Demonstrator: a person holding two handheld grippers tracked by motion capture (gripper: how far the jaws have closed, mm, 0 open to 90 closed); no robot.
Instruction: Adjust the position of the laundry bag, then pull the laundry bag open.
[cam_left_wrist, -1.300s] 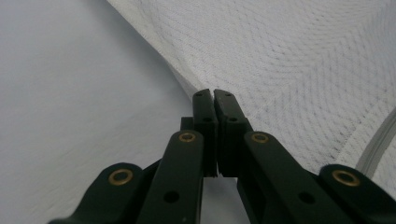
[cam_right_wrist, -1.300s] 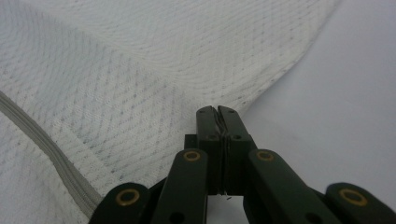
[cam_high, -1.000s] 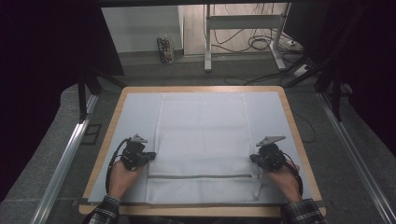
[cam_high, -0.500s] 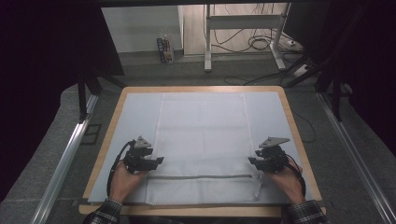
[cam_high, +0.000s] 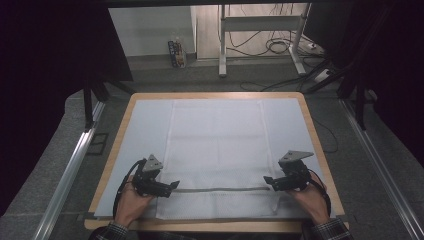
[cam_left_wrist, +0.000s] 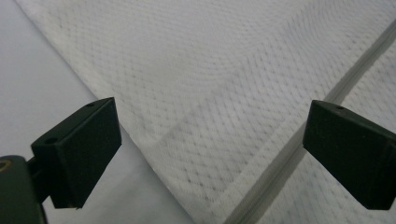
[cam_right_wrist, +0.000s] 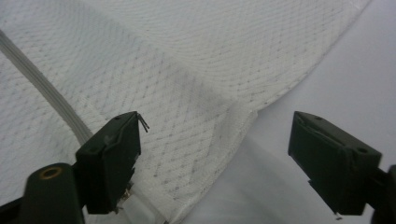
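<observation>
A white mesh cloth (cam_high: 215, 145) lies flat on the pale mat (cam_high: 145, 120), with a grey stripe (cam_high: 220, 189) across it near the front. My left gripper (cam_high: 172, 186) rests at the stripe's left end and my right gripper (cam_high: 267, 181) at its right end, both pointing inward. The jaws of both have just been opening. In the left gripper view, the left gripper (cam_left_wrist: 212, 144) stands wide over the cloth's edge (cam_left_wrist: 154, 140) and the stripe (cam_left_wrist: 289, 140). In the right gripper view, the right gripper (cam_right_wrist: 219, 158) spans the cloth's side edge (cam_right_wrist: 233, 135). No pad presses the cloth.
The mat covers a table with a wooden rim (cam_high: 215, 95). Metal rails (cam_high: 70, 170) run along both sides of the table. Beyond the far edge stand a desk frame (cam_high: 260, 30), cables (cam_high: 280, 47) and a small box (cam_high: 176, 52) on the floor.
Both grippers' jaws have opened. The left gripper has shifted a little to the right and toward the front edge. The cloth lies as before.
</observation>
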